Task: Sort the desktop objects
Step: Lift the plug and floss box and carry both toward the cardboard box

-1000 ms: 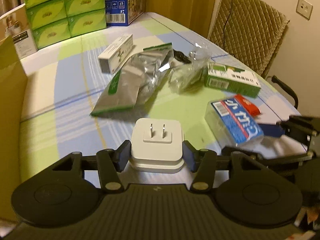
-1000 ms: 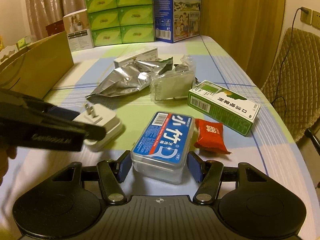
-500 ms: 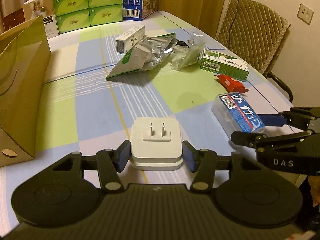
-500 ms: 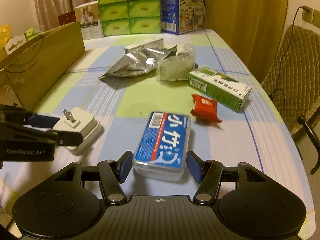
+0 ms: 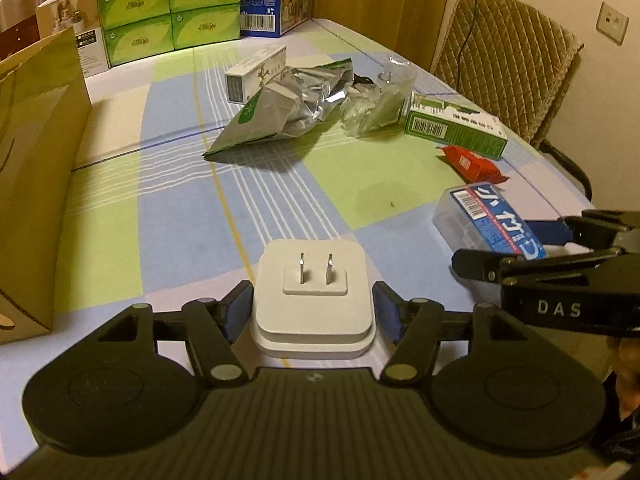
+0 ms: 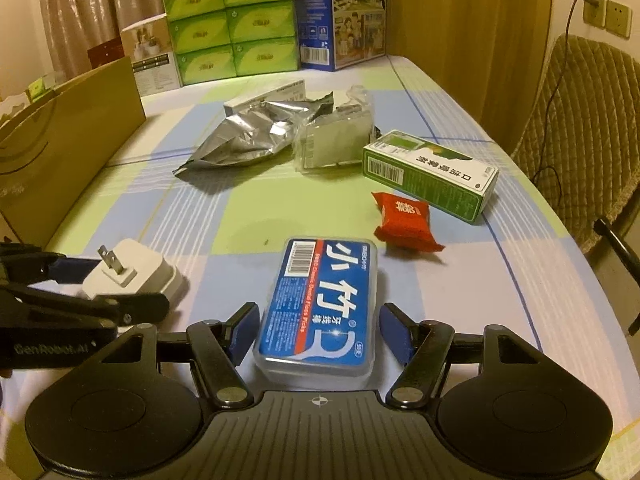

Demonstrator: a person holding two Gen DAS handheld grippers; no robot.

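Left wrist view: your left gripper (image 5: pixel 313 312) has drawn back with the plug (image 5: pixel 313 300) since a second ago; its jaws now stand apart, off the plug's sides, on the checked tablecloth (image 5: pixel 180 220). "DAS" marks the other tool.

Right wrist view: your right gripper (image 6: pixel 318 332) is spread around the floss box (image 6: pixel 318 308), not touching; "GenRobot.AI" reads at left.

Bare tablecloth (image 5: pixel 168 216) beside paper bag (image 5: pixel 36 184)
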